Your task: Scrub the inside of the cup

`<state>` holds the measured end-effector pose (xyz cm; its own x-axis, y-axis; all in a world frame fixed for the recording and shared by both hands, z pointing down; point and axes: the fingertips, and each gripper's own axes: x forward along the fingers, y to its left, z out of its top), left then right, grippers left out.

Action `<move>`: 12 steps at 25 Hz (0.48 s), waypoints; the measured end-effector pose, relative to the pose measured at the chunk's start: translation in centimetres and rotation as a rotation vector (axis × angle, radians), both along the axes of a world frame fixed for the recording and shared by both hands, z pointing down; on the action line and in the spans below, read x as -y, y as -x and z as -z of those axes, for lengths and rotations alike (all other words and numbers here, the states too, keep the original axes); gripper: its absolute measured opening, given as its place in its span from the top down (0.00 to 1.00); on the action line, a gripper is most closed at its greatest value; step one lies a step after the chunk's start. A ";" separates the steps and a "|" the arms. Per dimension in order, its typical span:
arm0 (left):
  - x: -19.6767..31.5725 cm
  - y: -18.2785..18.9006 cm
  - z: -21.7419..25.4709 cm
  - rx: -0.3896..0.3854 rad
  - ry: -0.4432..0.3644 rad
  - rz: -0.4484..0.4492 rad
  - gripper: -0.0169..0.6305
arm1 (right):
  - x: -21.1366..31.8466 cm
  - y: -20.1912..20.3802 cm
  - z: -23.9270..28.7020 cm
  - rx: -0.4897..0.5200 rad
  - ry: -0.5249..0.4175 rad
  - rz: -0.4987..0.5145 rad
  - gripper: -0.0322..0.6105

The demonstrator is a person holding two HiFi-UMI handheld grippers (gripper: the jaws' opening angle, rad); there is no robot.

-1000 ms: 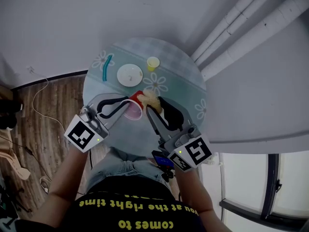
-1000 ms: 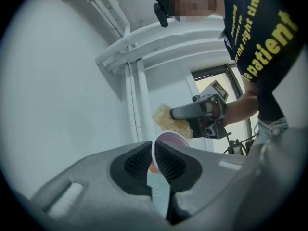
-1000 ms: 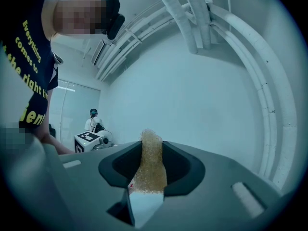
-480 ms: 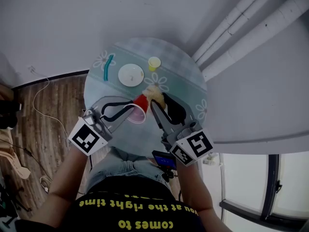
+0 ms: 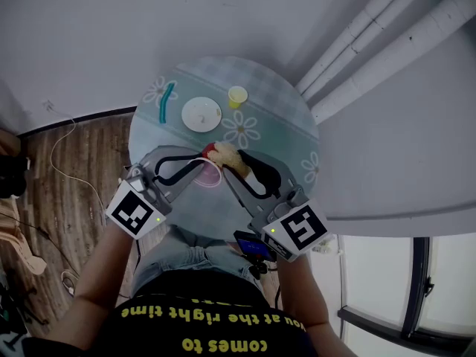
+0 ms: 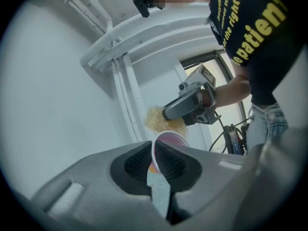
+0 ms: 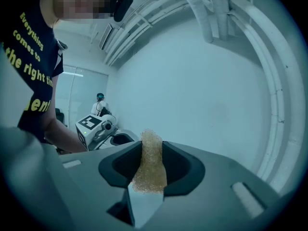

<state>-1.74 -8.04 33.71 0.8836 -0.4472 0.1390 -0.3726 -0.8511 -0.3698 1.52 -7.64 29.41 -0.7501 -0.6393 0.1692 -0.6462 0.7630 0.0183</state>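
Note:
My left gripper is shut on the wall of a red cup with a pink inside, held tilted above the round table. In the left gripper view the cup's rim is pinched between the jaws. My right gripper is shut on a yellow scrub sponge, which sits at the cup's upper rim. The sponge fills the gap between the jaws in the right gripper view, with the left gripper behind it. From the left gripper view the sponge hangs just beyond the cup's mouth.
On the flowered tablecloth lie a white round lid, a small yellow cup and a teal brush. White pipes run up the wall at the right. A cable trails over the wooden floor at the left.
The right gripper first drew the sponge up and right, away from the cup, then brought it back left to the cup's rim. The left gripper with the cup shifted only slightly.

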 end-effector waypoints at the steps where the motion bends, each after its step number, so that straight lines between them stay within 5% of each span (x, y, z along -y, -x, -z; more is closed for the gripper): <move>1: -0.1 -0.1 -0.1 0.005 -0.002 -0.002 0.93 | -0.1 0.1 -0.1 -0.019 -0.004 0.005 0.74; 12: -0.5 -0.6 -0.1 0.021 -0.012 -0.026 0.93 | 1.9 -0.9 -2.1 -0.079 0.031 -0.031 0.74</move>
